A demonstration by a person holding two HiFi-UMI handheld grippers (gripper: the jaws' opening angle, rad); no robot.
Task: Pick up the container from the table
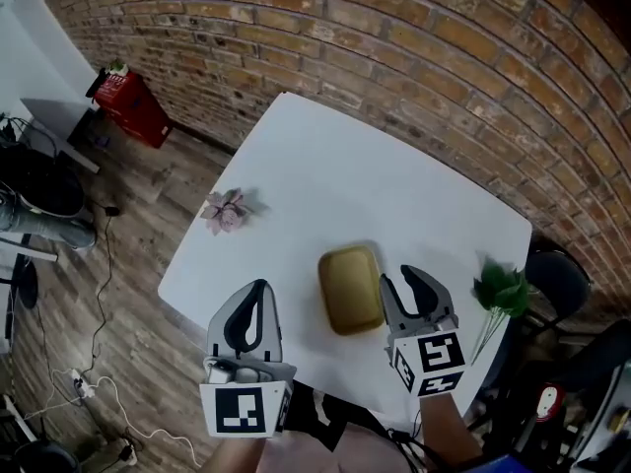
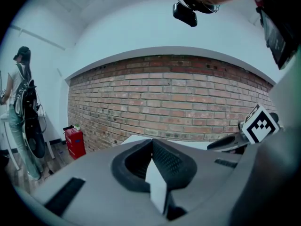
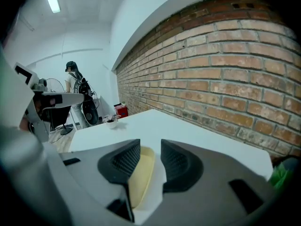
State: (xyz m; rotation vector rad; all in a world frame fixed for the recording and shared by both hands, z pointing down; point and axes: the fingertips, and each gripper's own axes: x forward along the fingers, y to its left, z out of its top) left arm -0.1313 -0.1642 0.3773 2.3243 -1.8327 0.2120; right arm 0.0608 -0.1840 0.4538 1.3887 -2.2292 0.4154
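The container [image 1: 350,290] is a flat, tan, rounded-rectangle box lying near the front of the white table [image 1: 335,175]. My right gripper [image 1: 408,286] hovers just right of it, jaws open and empty. In the right gripper view the container [image 3: 139,175] shows through the gap of the right gripper [image 3: 150,147], lying below and beyond the pads, not touched. My left gripper [image 1: 257,289] is over the table's front-left edge, left of the container, its tips together. In the left gripper view the left gripper [image 2: 151,142] is shut with nothing held.
A small pink flower pot [image 1: 228,210] stands at the table's left side and a green plant [image 1: 502,289] at its right corner. A red box [image 1: 133,106] sits by the brick wall, and a dark chair [image 1: 557,274] at the right. A person [image 2: 21,107] stands off to the left.
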